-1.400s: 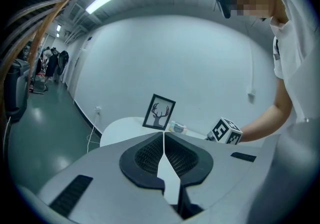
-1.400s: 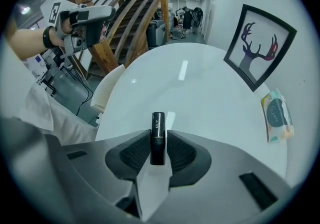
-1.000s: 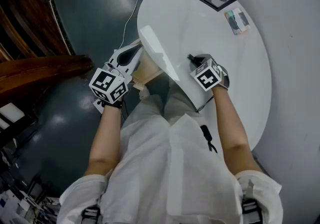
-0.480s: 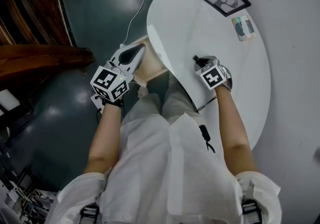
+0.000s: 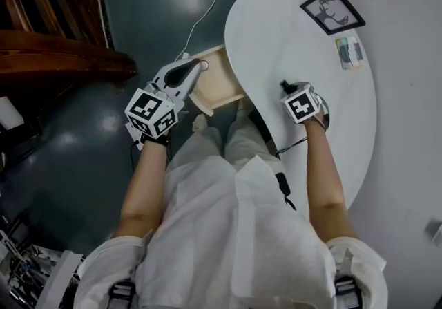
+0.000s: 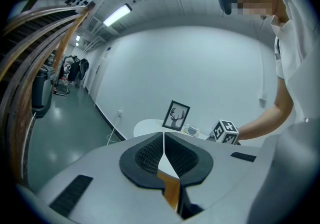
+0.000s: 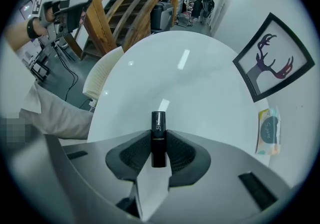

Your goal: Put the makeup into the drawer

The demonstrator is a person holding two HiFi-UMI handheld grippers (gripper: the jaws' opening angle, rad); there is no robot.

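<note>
The head camera looks steeply down from above the person; the round white worktop (image 5: 276, 38) lies toward 1 o'clock. The camera on the left gripper (image 5: 198, 66) faces almost level over its jaws, with the worktop far off at 12 o'clock. The camera on the right gripper (image 5: 284, 86) sits close above the worktop. All three views share the black-framed deer picture (image 5: 332, 8).

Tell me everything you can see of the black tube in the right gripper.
The black tube is a slim glossy cylinder, plastic by its look, with a seam partway along and small pale print near its far end. The right gripper is shut on it, ribbed pads pressing both sides, the far end sticking out. It points down at the white table; whether it touches cannot be told.
</note>
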